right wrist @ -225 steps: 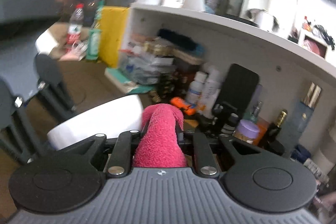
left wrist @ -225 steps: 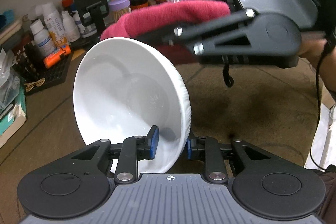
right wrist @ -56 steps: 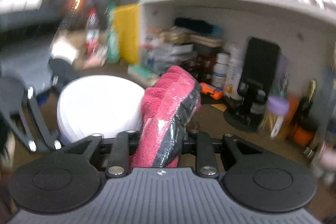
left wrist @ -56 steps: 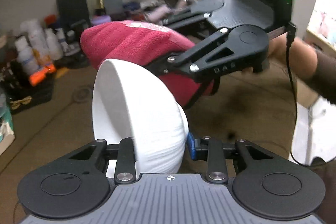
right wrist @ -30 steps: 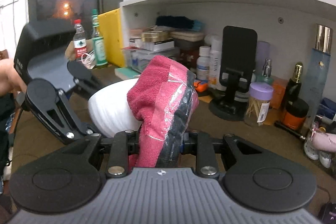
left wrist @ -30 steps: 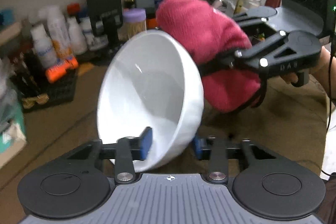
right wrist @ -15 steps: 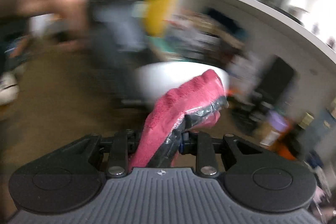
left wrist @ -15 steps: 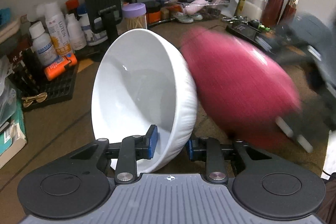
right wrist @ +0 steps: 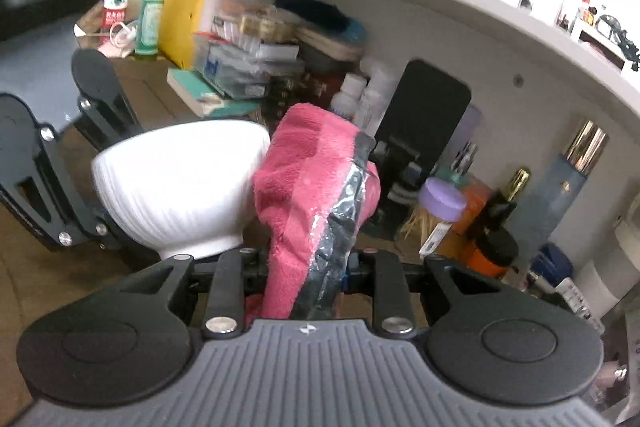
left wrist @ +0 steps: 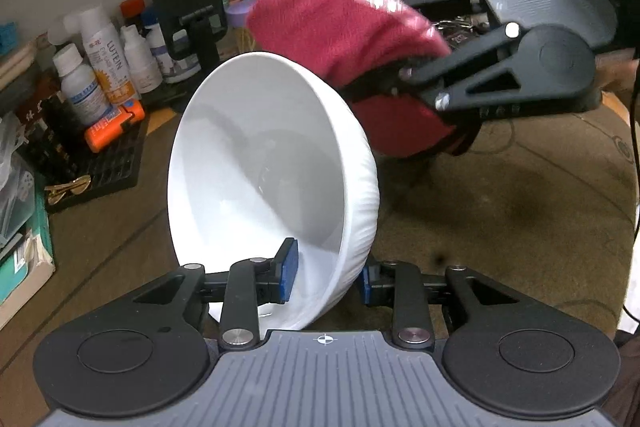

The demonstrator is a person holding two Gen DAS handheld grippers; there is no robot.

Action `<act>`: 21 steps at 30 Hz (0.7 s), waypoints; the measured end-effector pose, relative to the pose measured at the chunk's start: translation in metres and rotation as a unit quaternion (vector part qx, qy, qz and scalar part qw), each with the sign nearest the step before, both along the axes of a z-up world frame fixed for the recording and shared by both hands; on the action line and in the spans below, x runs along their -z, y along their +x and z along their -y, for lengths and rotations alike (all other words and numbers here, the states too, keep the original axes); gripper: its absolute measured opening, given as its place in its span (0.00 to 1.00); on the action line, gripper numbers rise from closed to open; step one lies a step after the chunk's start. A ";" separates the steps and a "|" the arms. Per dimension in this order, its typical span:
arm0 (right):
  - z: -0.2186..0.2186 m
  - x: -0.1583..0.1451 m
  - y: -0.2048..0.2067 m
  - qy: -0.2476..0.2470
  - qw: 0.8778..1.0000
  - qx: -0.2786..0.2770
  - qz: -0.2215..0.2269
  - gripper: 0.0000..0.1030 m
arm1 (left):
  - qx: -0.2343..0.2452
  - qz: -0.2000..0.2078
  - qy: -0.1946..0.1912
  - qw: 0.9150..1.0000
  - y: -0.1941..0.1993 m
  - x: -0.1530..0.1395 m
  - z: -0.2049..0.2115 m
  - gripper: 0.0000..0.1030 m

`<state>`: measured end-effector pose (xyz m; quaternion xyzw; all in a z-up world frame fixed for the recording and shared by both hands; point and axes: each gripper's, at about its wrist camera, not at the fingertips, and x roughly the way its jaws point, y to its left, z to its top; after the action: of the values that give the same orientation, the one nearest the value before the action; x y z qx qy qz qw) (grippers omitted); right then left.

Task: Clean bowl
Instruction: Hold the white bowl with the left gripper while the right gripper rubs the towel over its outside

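The bowl [left wrist: 272, 183] is clamped at its rim in your left gripper [left wrist: 325, 277], one blue pad inside the wall and one outside. That opening reading is flickering wider, but the pads look pressed on the rim. It's tipped on its side, mouth facing nine o'clock, held clear above the brown table [left wrist: 500, 211].

Your right gripper [right wrist: 306, 269] has its jaws closed tight on the red cloth [right wrist: 312, 183], which bulges out ahead with a strip of black tape down one side. In the left view the cloth sits at one o'clock from the bowl, against the ribbed outer wall near the top rim, though I can't confirm contact.

I'd call this mid-wipe, working the outside. Next you want the cloth over the rim and into the hollow, swept round while your left grip keeps firm.

Bottles [left wrist: 96, 75] and a black phone stand [left wrist: 184, 7] crowd the back wall at eleven o'clock, well clear.
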<state>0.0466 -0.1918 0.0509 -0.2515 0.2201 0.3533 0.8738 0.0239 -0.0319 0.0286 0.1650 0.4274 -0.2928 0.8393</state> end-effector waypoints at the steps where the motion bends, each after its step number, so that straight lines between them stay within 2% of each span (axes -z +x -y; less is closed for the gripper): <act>1: -0.003 0.004 -0.008 -0.007 1.000 -0.015 0.003 0.26 | -0.002 -0.001 0.001 1.000 0.000 0.000 0.000 0.31; 6: -0.013 0.014 -0.049 -0.026 0.997 -0.068 0.009 0.26 | -0.002 0.000 0.011 1.000 -0.001 0.002 0.002 0.33; 10: -0.009 0.013 -0.086 -0.019 0.993 -0.119 -0.005 0.25 | -0.005 0.003 0.022 1.000 -0.002 0.003 0.004 0.33; 13: -0.005 0.008 -0.100 -0.009 0.991 -0.134 -0.017 0.25 | -0.005 0.006 0.028 1.000 -0.003 0.003 0.006 0.34; 18: 0.007 0.002 -0.106 0.005 0.991 -0.130 -0.014 0.25 | -0.006 0.008 0.033 0.999 -0.004 0.005 0.009 0.36; 21: 0.011 0.000 -0.088 0.014 0.995 -0.094 -0.014 0.25 | -0.005 0.008 0.035 0.999 -0.005 0.006 0.010 0.37</act>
<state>-0.0416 -0.2029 0.0512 -0.2538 0.2027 0.4408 0.8368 0.0188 -0.0417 0.0225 0.1945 0.4311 -0.2726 0.8379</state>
